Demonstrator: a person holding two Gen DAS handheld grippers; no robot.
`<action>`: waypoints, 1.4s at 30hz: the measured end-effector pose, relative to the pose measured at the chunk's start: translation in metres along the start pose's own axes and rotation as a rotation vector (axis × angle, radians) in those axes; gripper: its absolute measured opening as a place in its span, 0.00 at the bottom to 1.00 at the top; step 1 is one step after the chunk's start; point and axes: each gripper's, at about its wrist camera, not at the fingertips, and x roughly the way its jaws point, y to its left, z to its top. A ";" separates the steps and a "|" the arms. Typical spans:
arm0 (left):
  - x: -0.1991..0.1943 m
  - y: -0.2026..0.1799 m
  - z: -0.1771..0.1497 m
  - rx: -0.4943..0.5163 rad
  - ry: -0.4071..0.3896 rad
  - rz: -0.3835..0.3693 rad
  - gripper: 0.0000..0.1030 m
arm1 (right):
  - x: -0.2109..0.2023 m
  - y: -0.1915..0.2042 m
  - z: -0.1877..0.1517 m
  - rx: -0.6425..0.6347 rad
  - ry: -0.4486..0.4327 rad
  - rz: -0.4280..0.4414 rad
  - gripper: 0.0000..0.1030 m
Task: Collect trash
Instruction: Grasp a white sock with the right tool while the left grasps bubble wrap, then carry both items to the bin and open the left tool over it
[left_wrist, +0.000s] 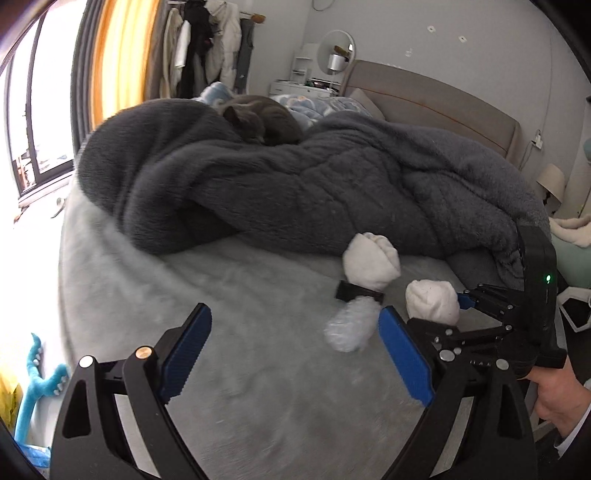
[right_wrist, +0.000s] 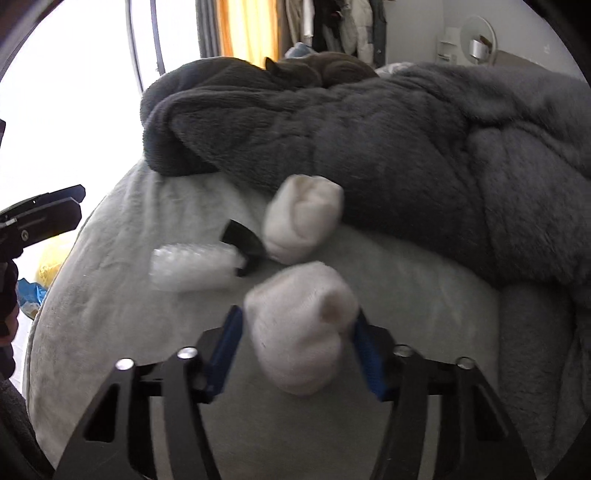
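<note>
Right hand-held gripper: blue pads closed against both sides of a white sock ball, gripping it above the pale bed.

Left hand-held gripper: jaws spread wide, nothing between them; bare bedcover beneath, open room ahead and to its left up to the bed's rounded edge.

Crumpled clear plastic wrap: on the bed just beyond the left gripper's right pad, touching a small black item.

Second white sock ball: farther on, against the edge of the dark grey blanket.

Grey cat: curled atop the blanket, far side.
</note>
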 end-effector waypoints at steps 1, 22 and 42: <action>0.004 -0.004 0.000 0.006 0.003 -0.009 0.90 | -0.002 -0.005 -0.002 0.012 -0.002 0.001 0.43; 0.081 -0.045 -0.013 0.065 0.141 -0.060 0.54 | -0.034 -0.038 -0.014 0.082 -0.054 0.082 0.35; 0.031 -0.046 -0.025 0.020 0.108 -0.011 0.46 | -0.066 0.006 -0.007 0.067 -0.047 0.098 0.35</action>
